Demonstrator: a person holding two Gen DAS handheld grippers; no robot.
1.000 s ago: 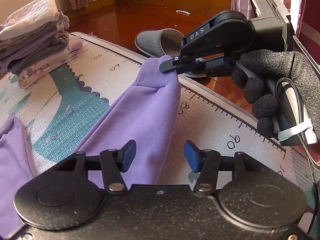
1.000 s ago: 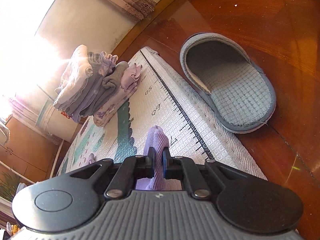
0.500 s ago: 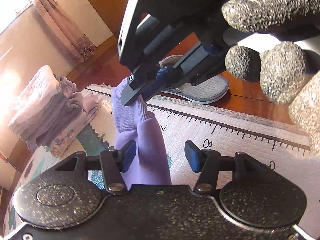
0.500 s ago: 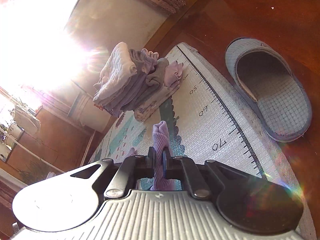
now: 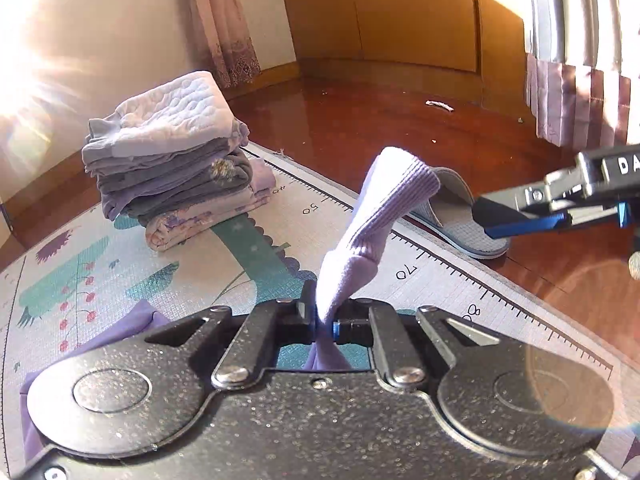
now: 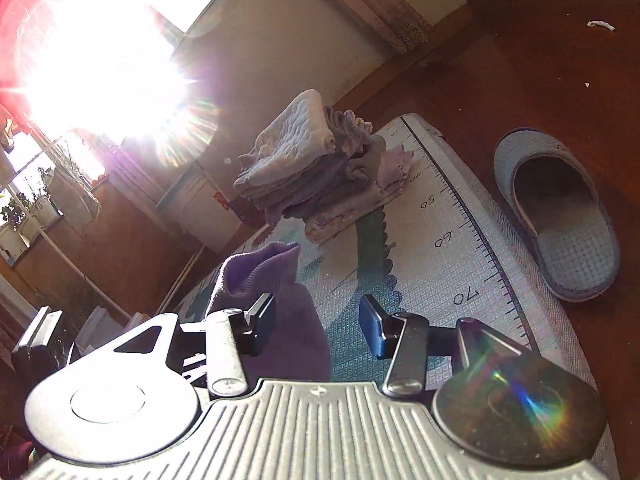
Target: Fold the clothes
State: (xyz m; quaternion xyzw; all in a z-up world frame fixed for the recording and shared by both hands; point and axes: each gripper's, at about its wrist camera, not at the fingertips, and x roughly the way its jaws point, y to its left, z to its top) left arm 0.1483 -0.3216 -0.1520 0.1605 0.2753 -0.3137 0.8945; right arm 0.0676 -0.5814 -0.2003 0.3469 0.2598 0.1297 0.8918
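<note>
In the left wrist view, the left gripper (image 5: 325,322) is clamped on the purple sleeve (image 5: 376,216), lifted above the mat (image 5: 440,264); one folded stack (image 5: 172,160) is done, one slipper (image 5: 464,216) beside. In the right wrist view, the right gripper (image 6: 318,320) is wide, empty; this garment seems barely started

A stack of folded clothes (image 5: 176,160) sits on the mat (image 5: 460,280), with a slipper (image 5: 464,216) on the floor (image 5: 380,120) just beside the mat.
</note>
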